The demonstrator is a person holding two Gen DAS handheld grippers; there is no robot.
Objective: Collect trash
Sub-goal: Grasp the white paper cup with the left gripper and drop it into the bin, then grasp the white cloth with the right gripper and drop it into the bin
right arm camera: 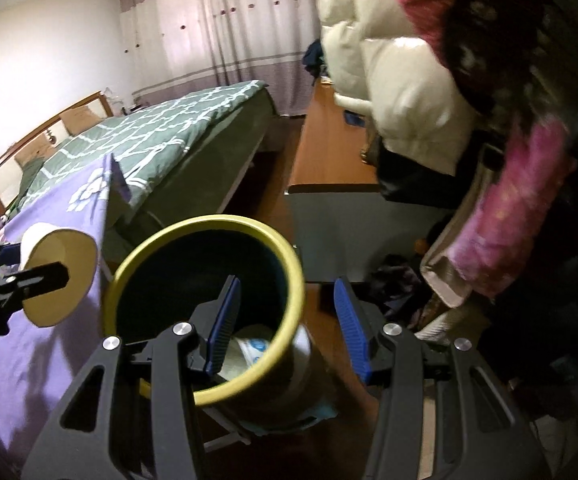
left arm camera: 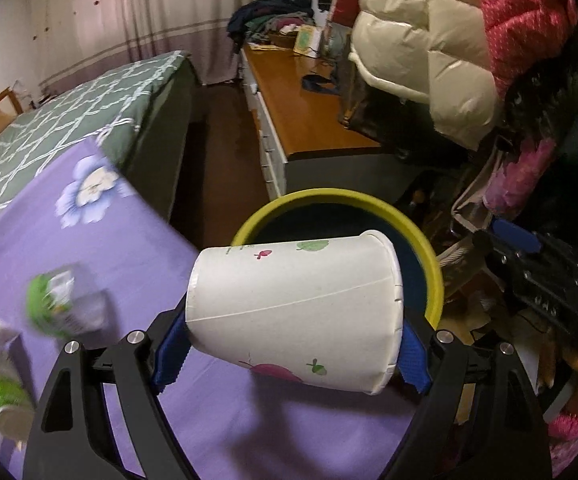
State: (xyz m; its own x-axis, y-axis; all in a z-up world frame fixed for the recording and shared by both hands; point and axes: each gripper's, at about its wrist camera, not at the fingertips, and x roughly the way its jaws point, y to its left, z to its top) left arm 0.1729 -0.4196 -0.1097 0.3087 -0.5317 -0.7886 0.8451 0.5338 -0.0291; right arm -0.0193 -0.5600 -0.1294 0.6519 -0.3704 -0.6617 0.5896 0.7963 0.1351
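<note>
Left tongs [left arm camera: 293,344] gripping paper cup [left arm camera: 295,312] sideways, nearing bin [left arm camera: 435,276] at centre frame, probably for dropping; right tongs [right arm camera: 287,328] standing open, empty, straddling bin rim.

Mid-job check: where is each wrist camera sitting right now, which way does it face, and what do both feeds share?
Left wrist: on the left gripper, looking down over the purple cloth toward the bin; jaws clamp a paper cup.
Right wrist: on the right gripper, looking down into the bin; jaws straddle its rim.
Shared: bin, cup, purple cloth, green bed.
</note>
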